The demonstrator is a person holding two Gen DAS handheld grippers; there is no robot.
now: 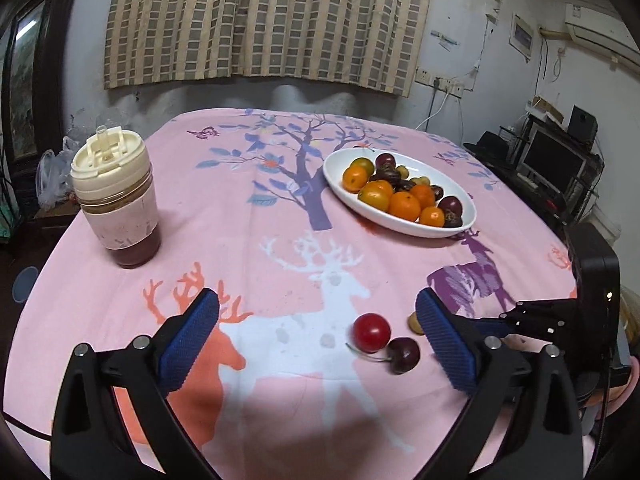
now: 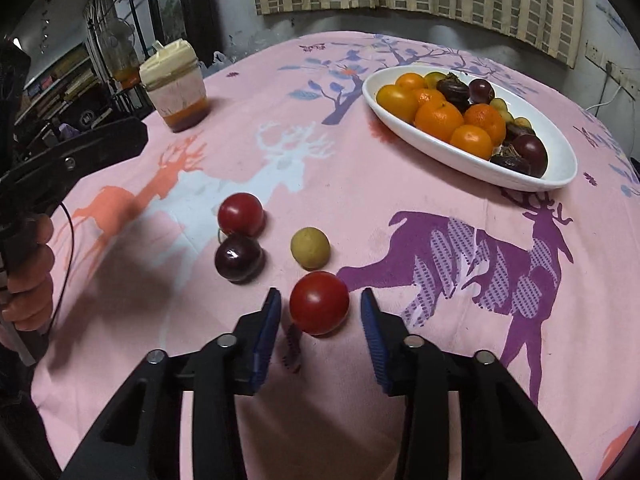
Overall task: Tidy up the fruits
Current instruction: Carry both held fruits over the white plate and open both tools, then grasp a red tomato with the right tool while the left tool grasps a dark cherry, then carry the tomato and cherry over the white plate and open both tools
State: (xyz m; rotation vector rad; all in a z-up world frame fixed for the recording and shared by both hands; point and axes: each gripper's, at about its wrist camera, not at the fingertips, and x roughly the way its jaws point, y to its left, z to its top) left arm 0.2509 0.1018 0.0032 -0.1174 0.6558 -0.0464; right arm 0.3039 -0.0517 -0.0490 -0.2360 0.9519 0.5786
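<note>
A white oval plate (image 1: 334,178) (image 2: 558,152) holds several oranges, dark plums and dates. Loose on the pink cloth lie a red fruit (image 1: 371,332) (image 2: 241,214), a dark cherry (image 1: 403,355) (image 2: 239,258) touching it, and a small yellow-green fruit (image 2: 310,248). In the left wrist view that yellow-green fruit (image 1: 414,323) is half hidden by a finger. My left gripper (image 1: 318,296) is open wide just short of the red fruit and cherry. A second red fruit (image 2: 319,303) sits between the jaws of my right gripper (image 2: 320,294), with a gap showing on each side.
A lidded cup (image 1: 116,196) (image 2: 176,84) with dark liquid stands at the table's far left. The pink deer-print cloth (image 1: 280,220) covers the table. A person's hand (image 2: 32,272) holds the left gripper's handle. A curtained wall lies behind and shelves with a monitor (image 1: 554,164) to the right.
</note>
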